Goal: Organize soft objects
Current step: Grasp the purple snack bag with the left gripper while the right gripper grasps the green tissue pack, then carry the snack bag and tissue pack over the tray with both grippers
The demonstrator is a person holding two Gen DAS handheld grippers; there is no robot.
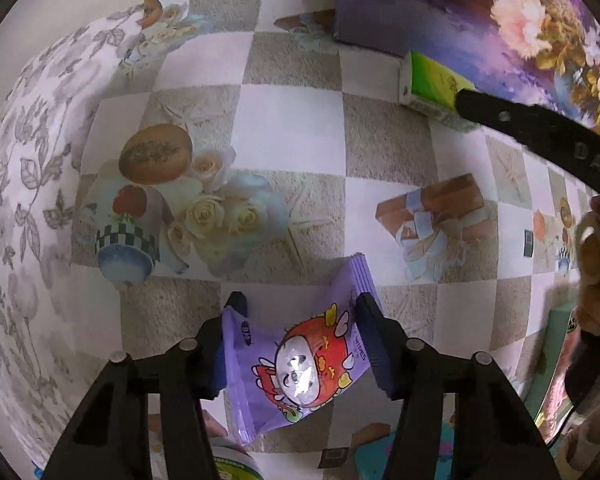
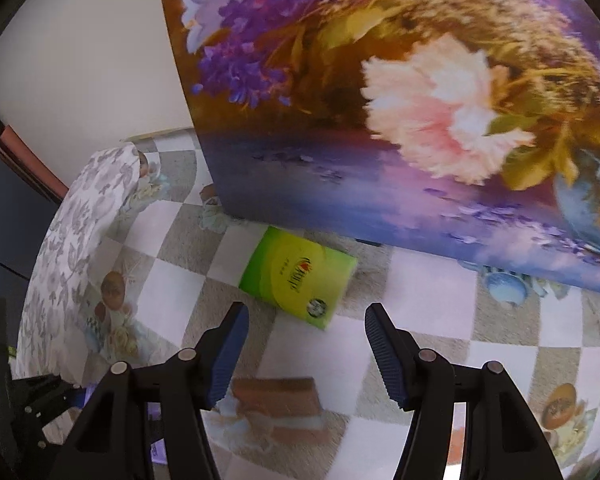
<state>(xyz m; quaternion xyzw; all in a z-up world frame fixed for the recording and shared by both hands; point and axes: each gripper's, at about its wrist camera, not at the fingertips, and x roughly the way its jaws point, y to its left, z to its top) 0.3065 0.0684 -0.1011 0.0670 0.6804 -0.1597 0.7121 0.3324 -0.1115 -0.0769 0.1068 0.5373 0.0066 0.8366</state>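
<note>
A purple wipes pack (image 1: pixel 296 360) with a red cartoon figure sits between the fingers of my left gripper (image 1: pixel 300 304), which points straight down at the table. Both blue pads touch the pack's edges and it bows between them, so the gripper is shut on it. A green tissue pack (image 2: pixel 296 276) lies flat on the checked tablecloth (image 2: pixel 172 292), just beyond the tips of my right gripper (image 2: pixel 304 312). That gripper stands open with nothing between its fingers. In the left wrist view the green tissue pack (image 1: pixel 428 80) shows at upper right, partly behind the right gripper's black arm (image 1: pixel 540 128).
A big box printed with flowers (image 2: pixel 380 120) stands right behind the green pack. A leaf-patterned cloth (image 1: pixel 24 184) covers the table's left edge. More packets (image 1: pixel 552 360) and a brown plush-looking thing (image 1: pixel 592 248) sit at the right, and a round lid (image 1: pixel 232 468) at the bottom.
</note>
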